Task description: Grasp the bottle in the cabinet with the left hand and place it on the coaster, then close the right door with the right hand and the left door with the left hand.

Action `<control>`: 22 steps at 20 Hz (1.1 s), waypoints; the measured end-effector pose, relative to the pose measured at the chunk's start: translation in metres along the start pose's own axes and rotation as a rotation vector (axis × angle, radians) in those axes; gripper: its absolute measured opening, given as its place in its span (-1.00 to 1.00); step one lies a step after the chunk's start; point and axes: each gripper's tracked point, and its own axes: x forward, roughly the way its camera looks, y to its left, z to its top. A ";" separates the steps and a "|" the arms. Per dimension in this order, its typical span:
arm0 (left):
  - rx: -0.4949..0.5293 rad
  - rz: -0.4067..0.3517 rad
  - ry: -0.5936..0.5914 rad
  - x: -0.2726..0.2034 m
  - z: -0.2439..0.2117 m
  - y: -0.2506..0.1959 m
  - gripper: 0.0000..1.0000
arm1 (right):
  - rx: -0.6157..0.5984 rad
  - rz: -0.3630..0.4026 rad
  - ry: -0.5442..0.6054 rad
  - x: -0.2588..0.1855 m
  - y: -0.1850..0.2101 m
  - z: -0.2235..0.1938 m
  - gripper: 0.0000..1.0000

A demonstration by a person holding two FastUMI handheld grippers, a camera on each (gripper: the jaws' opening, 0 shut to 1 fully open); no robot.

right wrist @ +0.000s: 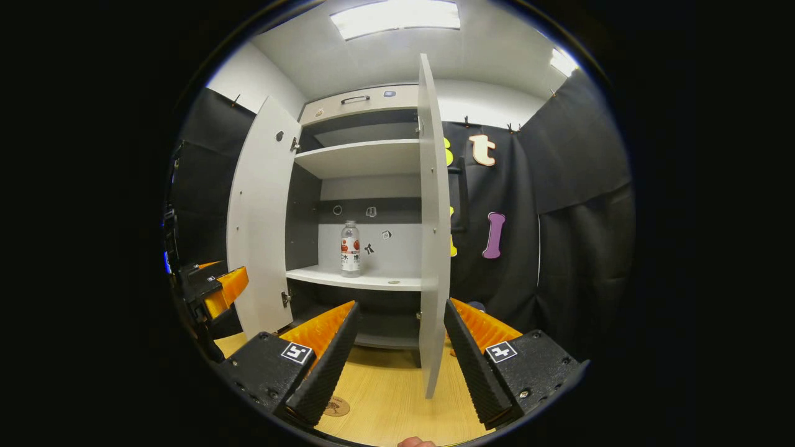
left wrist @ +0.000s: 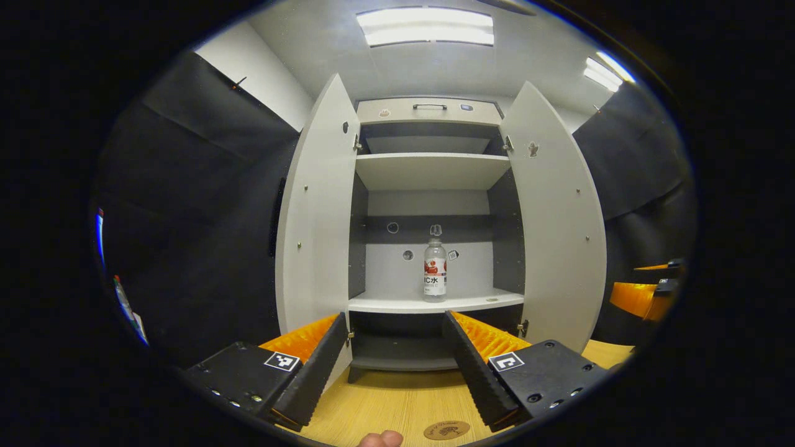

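Both doors swung wide, the water bottle (left wrist: 435, 270) stands upright mid-frame on the cabinet shelf (left wrist: 397, 304), left gripper (left wrist: 397, 379) and right gripper (right wrist: 400, 363) both spread and empty low in frame, and I reckon a clumsy reach could topple that tall bottle short of the coaster (left wrist: 446, 429).

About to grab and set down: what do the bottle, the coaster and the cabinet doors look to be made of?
Bottle: clear plastic, by its see-through body, with a printed wrap label.
Coaster: looks like cork or light wood; a flat brown matte disc with a dark printed design.
Left door and right door: probably laminated board; flat matte pale-grey panels with metal hinges and small fittings.
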 end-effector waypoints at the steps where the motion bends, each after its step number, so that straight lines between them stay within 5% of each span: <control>1: 0.004 -0.003 -0.001 0.000 0.001 0.000 0.89 | 0.000 0.002 0.003 -0.001 0.001 0.000 0.67; 14: -0.004 -0.035 -0.017 0.006 0.014 -0.010 0.99 | -0.021 0.007 -0.026 -0.010 0.006 0.013 0.67; 22: 0.005 -0.096 -0.087 0.054 0.050 -0.029 0.89 | -0.018 -0.053 -0.001 -0.017 -0.015 0.005 0.67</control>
